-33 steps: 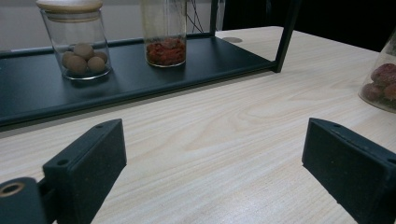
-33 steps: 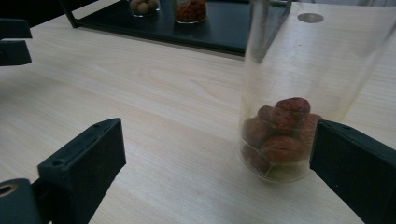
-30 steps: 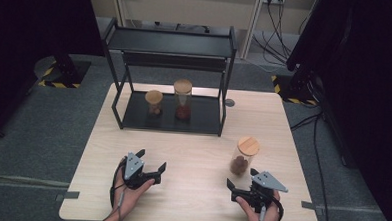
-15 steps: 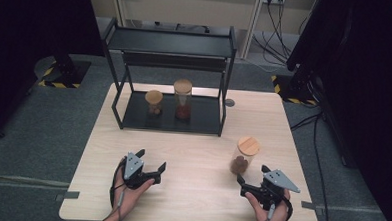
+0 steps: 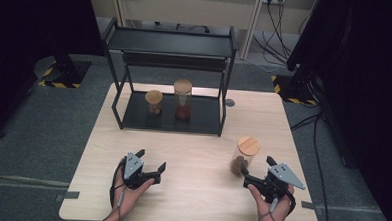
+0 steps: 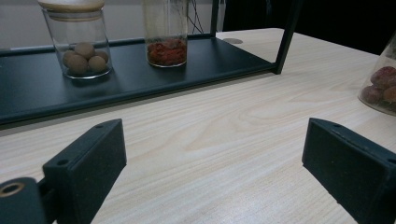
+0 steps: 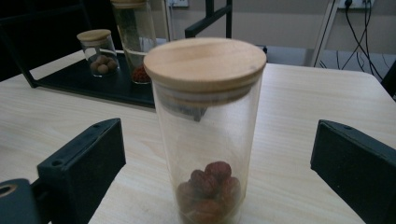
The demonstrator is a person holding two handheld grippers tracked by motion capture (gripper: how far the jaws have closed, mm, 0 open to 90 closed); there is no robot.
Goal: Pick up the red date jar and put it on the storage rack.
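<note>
I'm bringing the right gripper (image 5: 255,169) closer around the jar (image 5: 244,155) on the table (image 5: 195,200) than a second ago; its jaws are open, flanking the glass untouched. The left gripper (image 5: 150,165) is idling open. Gripping looks next.

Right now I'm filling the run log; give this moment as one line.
right gripper: open, fingers either side of jar on table, not touching | left gripper: open, empty | shelf rack: two jars
</note>
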